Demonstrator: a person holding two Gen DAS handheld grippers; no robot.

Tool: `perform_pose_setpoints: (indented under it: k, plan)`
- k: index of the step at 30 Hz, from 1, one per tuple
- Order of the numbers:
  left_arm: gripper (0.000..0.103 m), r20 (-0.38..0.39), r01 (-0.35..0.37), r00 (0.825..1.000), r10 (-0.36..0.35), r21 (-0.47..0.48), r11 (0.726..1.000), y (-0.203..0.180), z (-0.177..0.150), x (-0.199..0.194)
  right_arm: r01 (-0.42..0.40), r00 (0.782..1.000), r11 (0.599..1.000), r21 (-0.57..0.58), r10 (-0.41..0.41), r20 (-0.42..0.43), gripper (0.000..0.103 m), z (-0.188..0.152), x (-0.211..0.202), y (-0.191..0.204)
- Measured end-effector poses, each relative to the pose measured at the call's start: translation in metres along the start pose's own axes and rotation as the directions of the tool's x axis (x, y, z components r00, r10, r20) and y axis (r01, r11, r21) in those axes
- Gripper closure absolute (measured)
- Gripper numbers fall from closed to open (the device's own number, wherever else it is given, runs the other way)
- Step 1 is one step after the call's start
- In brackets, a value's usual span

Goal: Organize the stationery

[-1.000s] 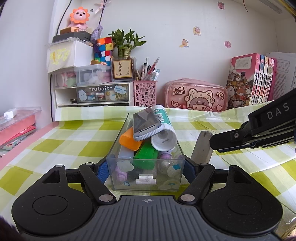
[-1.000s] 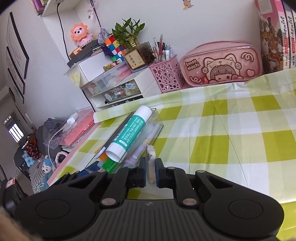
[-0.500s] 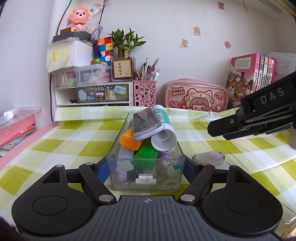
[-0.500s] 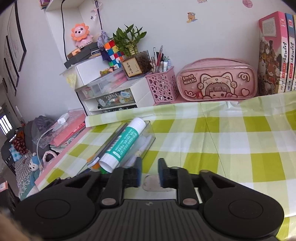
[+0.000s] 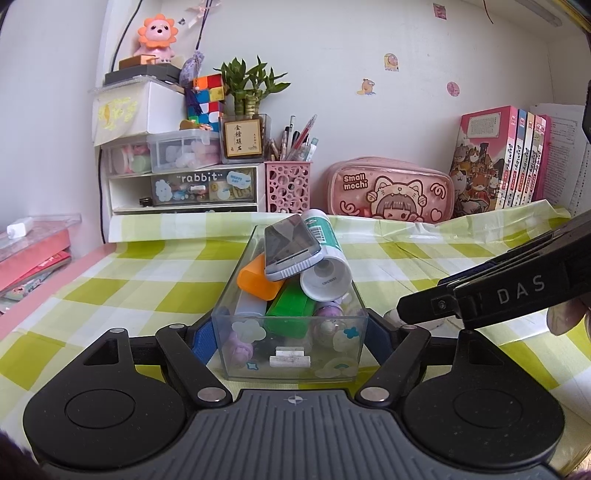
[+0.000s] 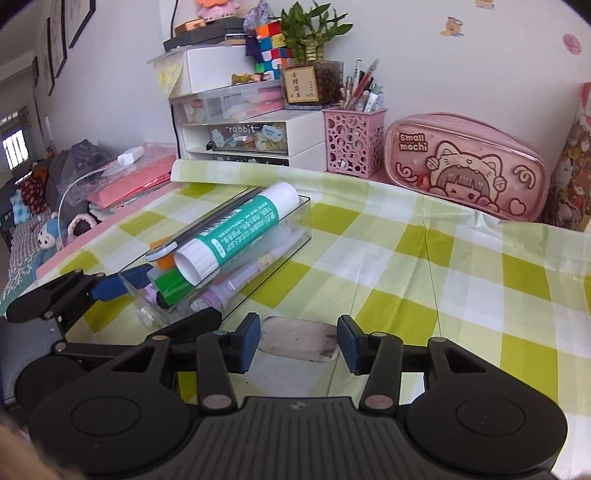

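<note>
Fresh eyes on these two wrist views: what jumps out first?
The clear box, heaped with a big glue stick and markers, sits mid-table between the left gripper's pads. Just right of it, a worn eraser lies flat on the checked cloth between the right gripper's open jaws. A pink pencil case stands behind.

White wall (image 5: 332,44) at the far side carries small stickers (image 5: 390,61). A desk under a green-and-white checked cloth (image 6: 461,280) stands against it. Far left: framed pictures (image 6: 59,33) and a bright barred window (image 6: 14,147). Daylight is even.
</note>
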State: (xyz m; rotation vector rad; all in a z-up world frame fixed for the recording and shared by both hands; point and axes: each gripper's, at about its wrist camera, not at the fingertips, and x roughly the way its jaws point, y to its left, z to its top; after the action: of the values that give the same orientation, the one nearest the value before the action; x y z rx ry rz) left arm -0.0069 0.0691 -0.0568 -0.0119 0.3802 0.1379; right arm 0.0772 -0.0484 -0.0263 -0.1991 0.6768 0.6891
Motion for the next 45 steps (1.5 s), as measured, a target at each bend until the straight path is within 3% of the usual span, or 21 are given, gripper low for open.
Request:
perform_pose_setpoints:
  k: [5, 11, 21, 27, 30, 36, 40, 45]
  plan:
    - [0.027, 0.001, -0.001, 1.0, 0.001, 0.001, 1.0, 0.0, 0.0, 0.0, -0.055, 0.998, 0.996, -0.074, 0.051, -0.047, 0.031, 0.007, -0.005, -0.014]
    - [0.027, 0.002, -0.003, 1.0, 0.003, 0.0, 1.0, -0.001, 0.0, 0.0, -0.012, 0.991, 0.978, -0.207, -0.015, -0.13, 0.031, 0.001, 0.001, -0.012]
    - [0.027, 0.002, 0.001, 1.0, -0.001, -0.001, 1.0, 0.0, 0.0, 0.0, 0.01, 0.998, 0.98, -0.2, -0.024, -0.066, 0.032, 0.006, 0.02, -0.004]
    - [0.027, 0.003, 0.001, 1.0, -0.001, -0.002, 1.0, 0.0, -0.001, 0.0, -0.016, 1.0, 0.992, -0.122, 0.013, -0.021, 0.051, 0.0, 0.02, -0.004]
    - [0.027, 0.003, 0.001, 1.0, -0.001, -0.001, 1.0, 0.0, -0.001, 0.0, -0.009, 1.0, 0.99, -0.137, 0.01, 0.002, 0.06, -0.004, 0.019, 0.003]
    - [0.027, 0.003, 0.002, 1.0, -0.002, -0.001, 1.0, 0.0, -0.001, 0.0, -0.022, 1.0, 0.989, -0.149, 0.02, -0.018, 0.059, 0.002, 0.021, 0.001]
    - [0.027, 0.002, 0.001, 1.0, -0.001, -0.002, 1.0, 0.001, -0.001, 0.0, -0.048, 0.998, 0.973, -0.226, 0.039, -0.044, 0.05, 0.011, 0.029, 0.005]
    - [0.027, 0.002, 0.002, 1.0, -0.002, -0.001, 1.0, 0.001, -0.001, 0.0, -0.083, 0.995, 0.963, -0.255, 0.068, -0.068, 0.05, 0.02, 0.04, 0.007]
